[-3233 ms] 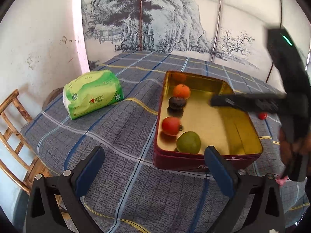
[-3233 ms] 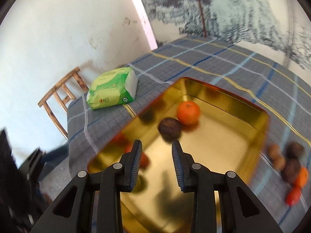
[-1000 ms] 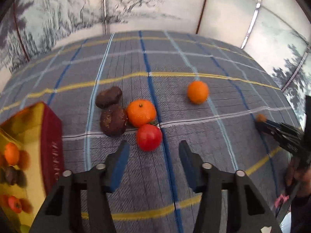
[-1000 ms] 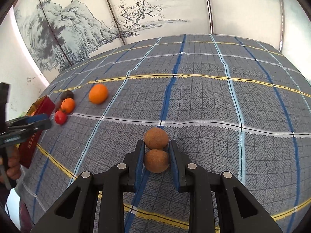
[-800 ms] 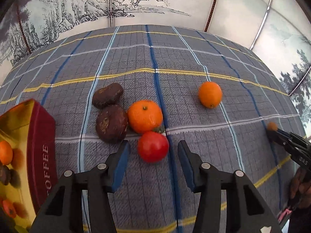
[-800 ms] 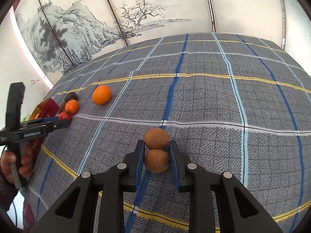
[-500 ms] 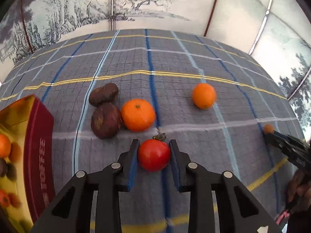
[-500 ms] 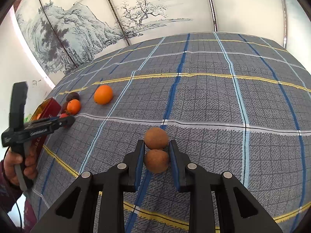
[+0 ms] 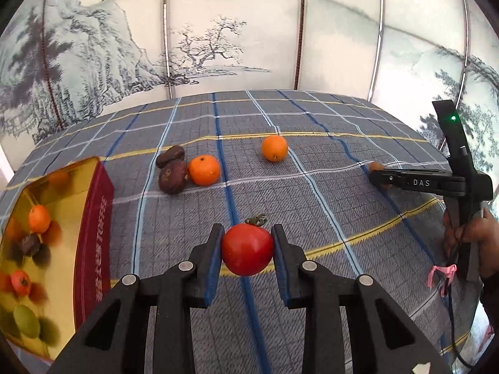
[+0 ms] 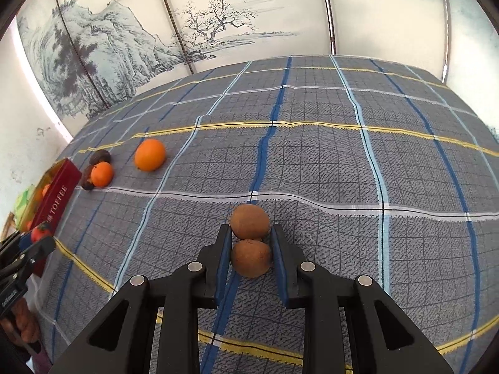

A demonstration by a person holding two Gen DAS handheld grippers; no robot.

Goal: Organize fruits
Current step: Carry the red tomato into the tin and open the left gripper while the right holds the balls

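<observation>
While the round red tomato (image 9: 247, 249) is clamped by the left gripper (image 9: 247, 251), the lower brown oval fruit (image 10: 251, 258) is pinched by the right gripper (image 10: 251, 257). The red-walled gold tin (image 9: 93, 218) is seen at nine o'clock.

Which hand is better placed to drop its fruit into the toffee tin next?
Left. The left gripper is shut on the red tomato, with the open toffee tin close beside it. The right gripper grips a brown fruit far across the cloth from that tin.

Tin (image 9: 93, 205) at left on tablecloth (image 9: 312, 218), several fruits inside. Right of tin: two dark fruits (image 9: 173, 174) touching a tangerine (image 9: 204, 170); orange (image 9: 274, 148) farther right, apart. Two brown fruits (image 10: 250, 240) touching, well right.
</observation>
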